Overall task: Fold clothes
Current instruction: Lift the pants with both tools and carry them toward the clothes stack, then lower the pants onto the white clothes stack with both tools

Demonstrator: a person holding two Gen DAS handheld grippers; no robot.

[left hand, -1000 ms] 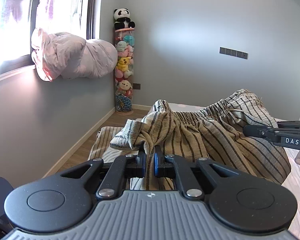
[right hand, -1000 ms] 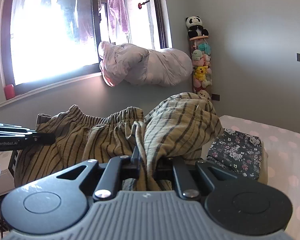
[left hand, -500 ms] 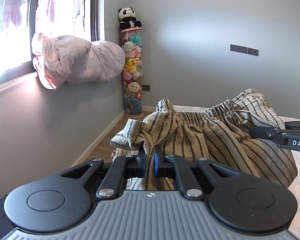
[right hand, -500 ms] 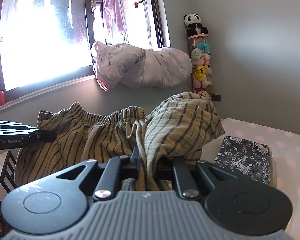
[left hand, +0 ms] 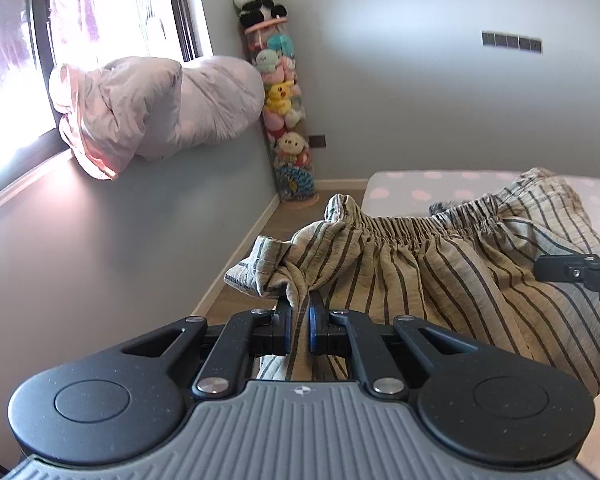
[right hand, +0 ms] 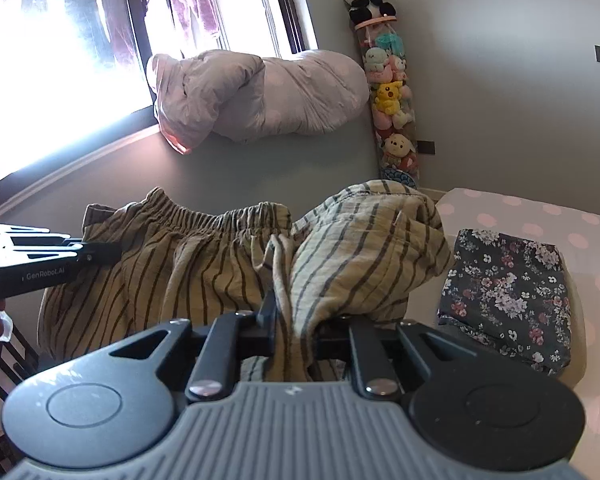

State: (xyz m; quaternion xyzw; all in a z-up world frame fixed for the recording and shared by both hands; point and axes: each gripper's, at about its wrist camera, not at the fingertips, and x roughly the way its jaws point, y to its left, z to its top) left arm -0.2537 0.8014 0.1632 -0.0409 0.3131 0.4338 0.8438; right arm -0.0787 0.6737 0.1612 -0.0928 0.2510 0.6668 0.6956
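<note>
A: Left gripper (left hand: 299, 320) near lens, jaws nearly together, clamped on a bunch of the trousers (left hand: 440, 276); right gripper (right hand: 296, 320) likewise has cloth between its jaws, which have just been opening a little; the wad still fills the gap, so I read it as gripped.

B: Change against the earlier frames?

A: Both views sit lower and have swung across the room; the bed (left hand: 400, 184) now shows behind the waistband in the left view; the trousers hang between the two grippers, clear of the bed; I judge this a carry toward the bed for laying flat, fold not yet begun.

B: What does each view give alone?

A: Right view shows a folded floral garment (right hand: 504, 300) lying on the bed just beside the trousers, with only a grey scrap of it behind the waistband in the left view; left view shows the floor (left hand: 276, 228) along the wall; farther off, both show the quilt (right hand: 260, 96) on the sill and the toy tube (right hand: 388, 92) in the corner.
</note>
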